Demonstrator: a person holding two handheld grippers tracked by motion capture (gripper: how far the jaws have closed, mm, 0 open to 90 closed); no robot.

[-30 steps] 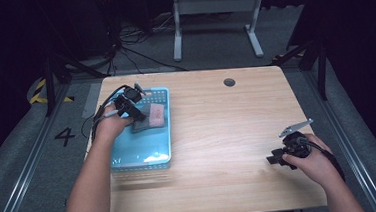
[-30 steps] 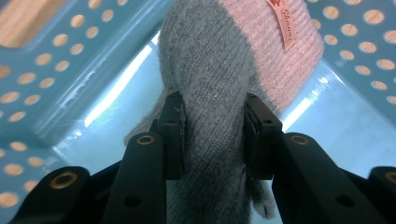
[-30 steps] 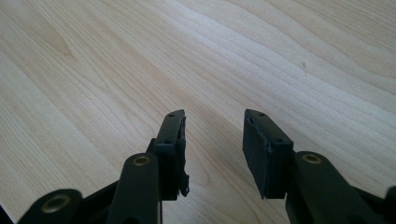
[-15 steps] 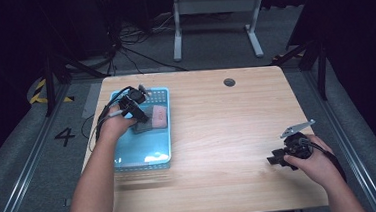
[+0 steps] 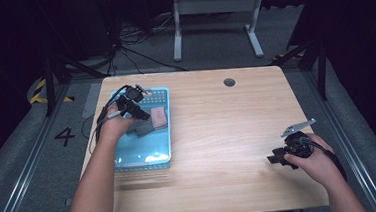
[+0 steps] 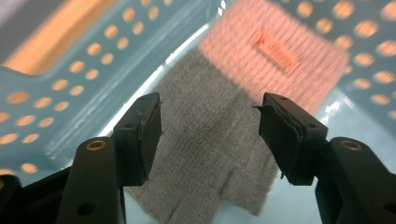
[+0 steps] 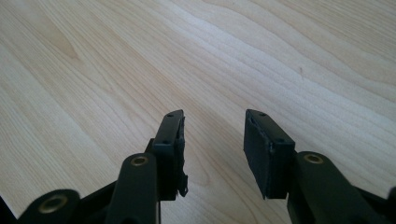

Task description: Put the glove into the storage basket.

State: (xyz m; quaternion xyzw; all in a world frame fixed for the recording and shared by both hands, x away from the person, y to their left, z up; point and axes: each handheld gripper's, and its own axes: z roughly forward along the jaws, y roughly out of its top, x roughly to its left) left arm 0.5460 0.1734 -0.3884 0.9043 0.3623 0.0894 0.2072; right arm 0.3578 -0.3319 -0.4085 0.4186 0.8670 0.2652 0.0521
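A light blue perforated basket (image 5: pixel 144 156) sits on the left part of the wooden table (image 5: pixel 218 134). Inside it lie a grey knitted cloth (image 6: pixel 210 154) (image 5: pixel 138 128) and a pink knitted cloth with a small label (image 6: pixel 275 51) (image 5: pixel 158 116), the pink one partly on the grey one. My left gripper (image 5: pixel 135 108) (image 6: pixel 210 128) hovers open just above the grey cloth, with nothing between its jaws. Far off at the table's right front, my right gripper (image 5: pixel 276 159) (image 7: pixel 212 133) rests low over bare wood, open and empty.
A round cable hole (image 5: pixel 229 82) is in the table near its far edge. Beyond the table stand a metal frame leg (image 5: pixel 214 14) and loose cables (image 5: pixel 131 45) on the floor. A floor mark "4" (image 5: pixel 65 136) lies left of the table.
My left gripper has shifted slightly toward the near side of the basket, over the grey cloth. The right gripper has stayed where it was.
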